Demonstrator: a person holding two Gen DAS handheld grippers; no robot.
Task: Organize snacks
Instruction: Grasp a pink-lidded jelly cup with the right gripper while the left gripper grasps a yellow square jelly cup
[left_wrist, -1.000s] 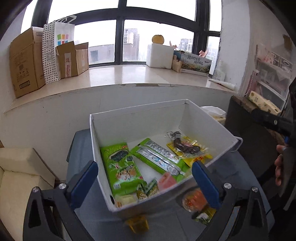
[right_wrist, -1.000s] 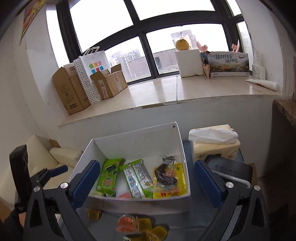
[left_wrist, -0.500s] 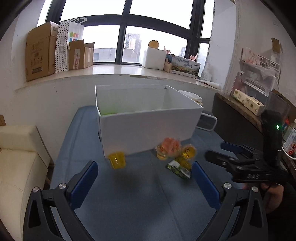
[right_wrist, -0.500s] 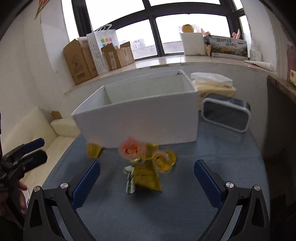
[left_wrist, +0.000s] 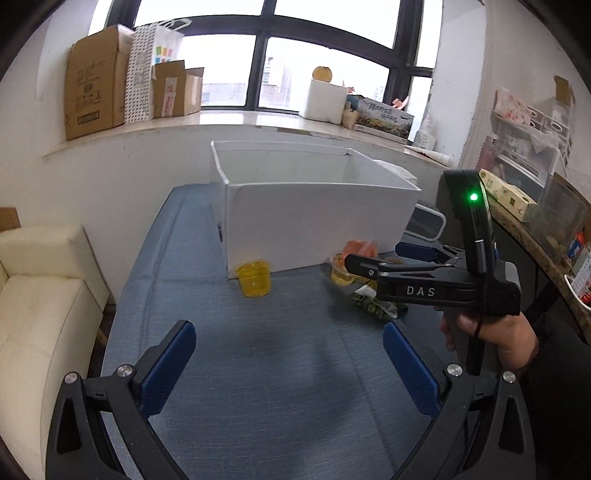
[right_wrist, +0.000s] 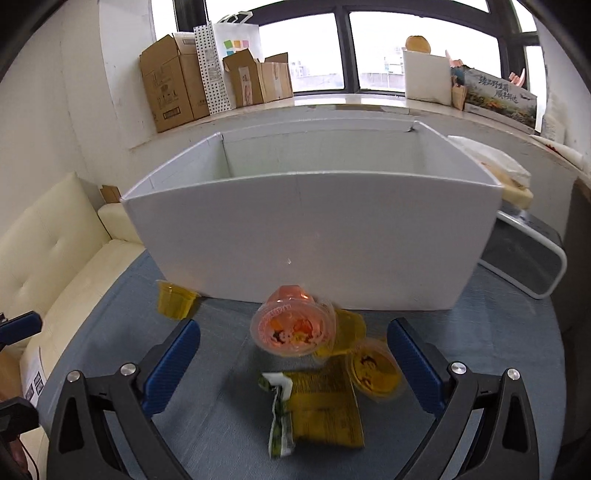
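Observation:
A white box (left_wrist: 317, 221) (right_wrist: 314, 251) stands on the blue table; its inside is hidden from here. In front of it lie an orange jelly cup (right_wrist: 293, 326), a yellow jelly cup (right_wrist: 375, 371) and a yellow-green snack packet (right_wrist: 317, 410), all bunched together. Another yellow jelly cup (left_wrist: 254, 282) (right_wrist: 173, 298) sits apart by the box's left front corner. My right gripper (right_wrist: 293, 360) is open, low over the bunch, with the orange cup between its pads. My left gripper (left_wrist: 290, 363) is open above bare table, nothing between its fingers. The right gripper (left_wrist: 373, 266) also shows from the side, held by a hand (left_wrist: 491, 332).
A cream sofa (left_wrist: 40, 306) borders the table on the left. A grey framed device (right_wrist: 524, 262) and a tissue pack (right_wrist: 495, 166) stand right of the box. Cardboard boxes (left_wrist: 96, 79) line the window sill behind. A shelf with goods (left_wrist: 524, 192) is at right.
Both grippers dropped from above the box to table level in front of it. The right gripper moved closer to the snack bunch; the left pulled back toward the near table edge.

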